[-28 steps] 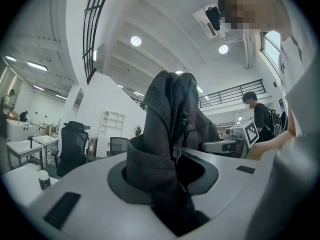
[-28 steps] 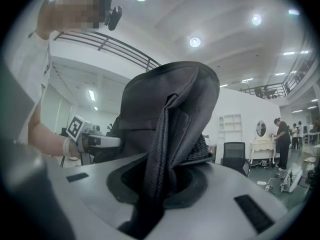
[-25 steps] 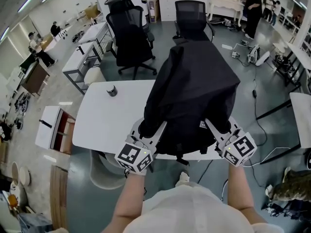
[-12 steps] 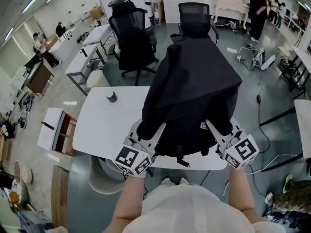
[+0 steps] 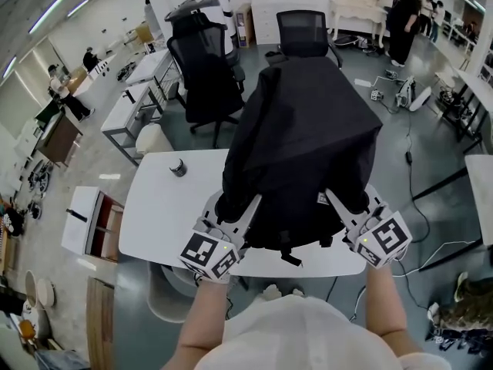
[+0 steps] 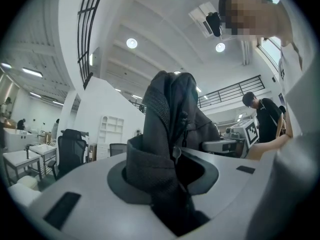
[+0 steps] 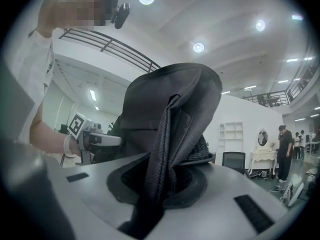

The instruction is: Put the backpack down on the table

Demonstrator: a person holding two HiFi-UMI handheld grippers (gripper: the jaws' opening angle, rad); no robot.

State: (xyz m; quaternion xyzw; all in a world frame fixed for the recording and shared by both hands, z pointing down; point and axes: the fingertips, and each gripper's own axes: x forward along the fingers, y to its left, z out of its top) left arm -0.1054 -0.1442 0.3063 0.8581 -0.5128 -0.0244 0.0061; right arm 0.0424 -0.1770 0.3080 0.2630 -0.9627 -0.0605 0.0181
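around: a small dark container (image 5: 178, 167) is set on the table (image 5: 158, 218), left of the left gripper (image 5: 237, 213); office chairs (image 5: 202, 68) are placed beyond | backpack (image 5: 304, 141): held over the table between both grippers, long axis directed away from them | left gripper and right gripper (image 5: 344, 209): each clamped on backpack fabric

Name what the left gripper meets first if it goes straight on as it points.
The backpack: the left gripper is shut on its fabric, and the bag's bulk appears to sit directly ahead.
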